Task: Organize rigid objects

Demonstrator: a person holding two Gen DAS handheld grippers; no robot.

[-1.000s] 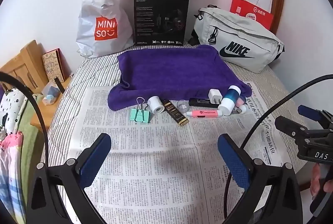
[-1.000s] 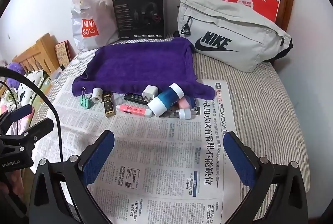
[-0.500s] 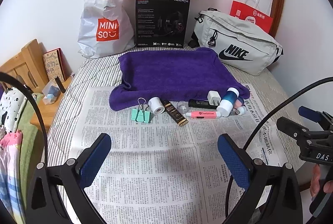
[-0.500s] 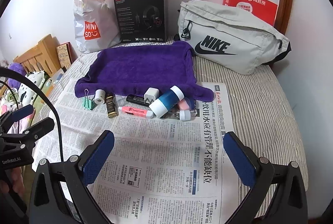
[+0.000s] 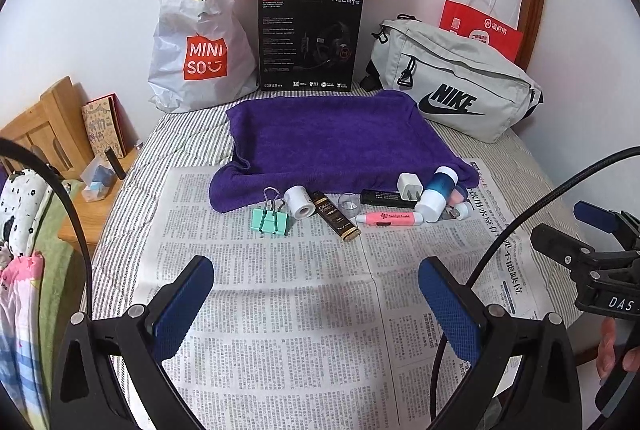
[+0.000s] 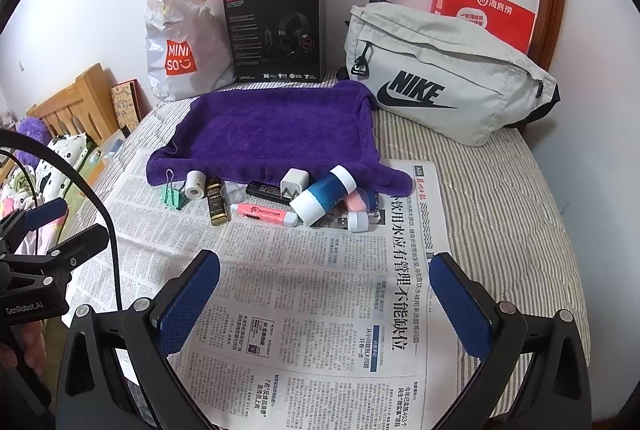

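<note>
1. Left gripper hovers level above newspaper, fingers wide, holding nothing.
2. Right gripper likewise, fingers wide.
3. Small objects, including binder clip and blue bottle, lie ahead of fingertips along purple towel edge; bare newspaper between.

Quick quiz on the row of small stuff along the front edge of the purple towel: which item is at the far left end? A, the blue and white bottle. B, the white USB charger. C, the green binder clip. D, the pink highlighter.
C: the green binder clip sits leftmost on the newspaper, with the small white roll next to it and everything else further right.
</note>
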